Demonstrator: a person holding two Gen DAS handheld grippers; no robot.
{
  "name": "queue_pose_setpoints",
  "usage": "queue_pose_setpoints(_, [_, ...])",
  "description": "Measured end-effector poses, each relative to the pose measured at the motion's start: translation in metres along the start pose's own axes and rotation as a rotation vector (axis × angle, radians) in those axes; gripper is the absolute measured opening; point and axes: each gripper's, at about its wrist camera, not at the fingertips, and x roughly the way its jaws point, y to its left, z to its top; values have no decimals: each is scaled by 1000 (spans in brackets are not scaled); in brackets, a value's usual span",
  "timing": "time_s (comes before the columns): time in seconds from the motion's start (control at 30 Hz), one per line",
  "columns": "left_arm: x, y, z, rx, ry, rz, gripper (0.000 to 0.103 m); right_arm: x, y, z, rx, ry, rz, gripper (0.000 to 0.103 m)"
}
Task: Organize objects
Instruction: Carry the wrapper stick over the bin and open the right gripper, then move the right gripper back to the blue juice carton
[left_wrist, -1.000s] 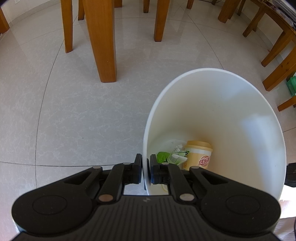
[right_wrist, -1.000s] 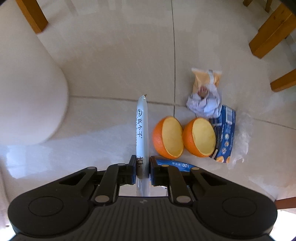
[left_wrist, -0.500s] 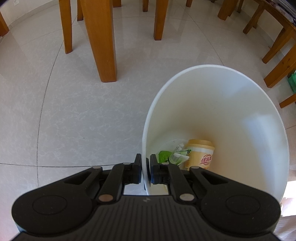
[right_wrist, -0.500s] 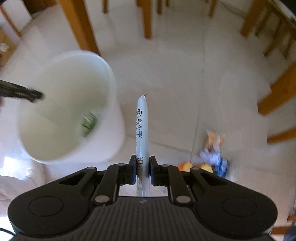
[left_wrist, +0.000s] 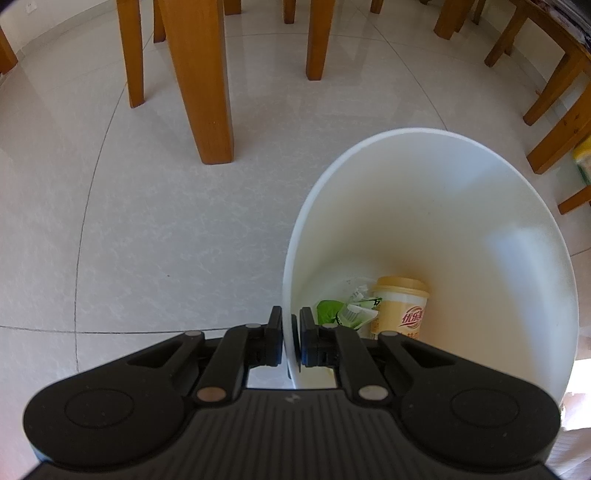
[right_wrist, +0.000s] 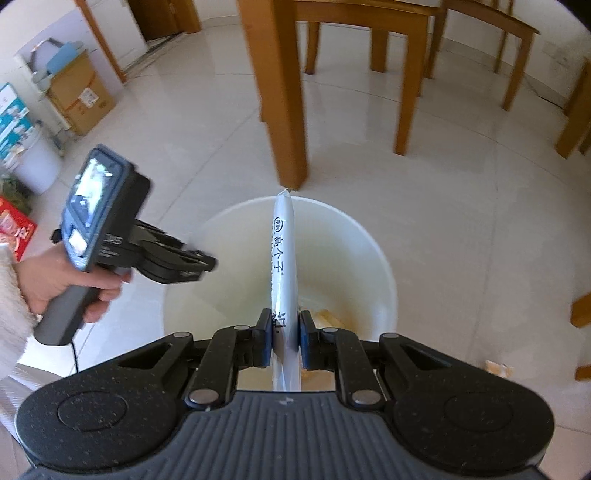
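Note:
My left gripper (left_wrist: 291, 332) is shut on the near rim of a white bin (left_wrist: 424, 206), one finger inside and one outside. At the bin's bottom lie a yellow drink cup (left_wrist: 400, 310) and a green wrapper (left_wrist: 327, 312). In the right wrist view my right gripper (right_wrist: 285, 332) hangs above the same bin (right_wrist: 369, 266). A long white packet with black characters (right_wrist: 284, 251) stands between its pads, pointing forward over the opening. The jaws are opening, and the pads still touch the packet. A person's hand (right_wrist: 55, 280) holds the left gripper (right_wrist: 205, 264) at the bin's left rim.
Wooden table and chair legs (left_wrist: 199, 81) stand on the pale tiled floor behind the bin, also close ahead in the right wrist view (right_wrist: 280, 92). A cardboard box (right_wrist: 81, 96) and a red box (right_wrist: 14, 232) sit far left. A small scrap (right_wrist: 496, 367) lies on the floor at right.
My right gripper has risen from the floor beside the orange halves and swung over the bin, carrying the white packet. The left gripper has kept its hold on the rim.

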Motion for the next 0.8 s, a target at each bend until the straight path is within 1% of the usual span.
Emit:
queue_pose_setpoints(0.03, [0,0,0,0,0,-1,7,2,4,2,-5,-2,-1,21])
queue_pose_setpoints(0.13, [0,2,1,-1,0,-1,7,-1,8,2,-14,-7,-9,35])
queue_pose_setpoints(0.17, [0,2,1,0,0,0,7,-2,8,1,-11,-11,-14,48])
queue_pose_setpoints(0.2, [0,2,1,1,0,-1,7,-4,9,1,-12,-22,-21,58])
queue_pose_setpoints(0.23, [0,2,1,0,0,-1,7,-6,7,-1,-15,-30,-25,60])
queue_pose_setpoints(0.3, [0,2,1,-1,0,-2,7,-6,3,-6,-19,-30,-34,60])
queue_pose_setpoints(0.4, [0,2,1,-3,1,-1,7,-4,-6,-14,-4,-23,-55,65])
queue_pose_setpoints(0.53, [0,1,1,-2,0,-1,7,-1,-17,-26,18,-20,-80,68])
queue_pose_setpoints(0.7, [0,1,1,-5,1,-2,7,3,-33,-47,47,-17,-116,81])
queue_pose_setpoints(0.8, [1,1,1,-6,1,-2,7,5,-47,-63,75,-10,-144,86])
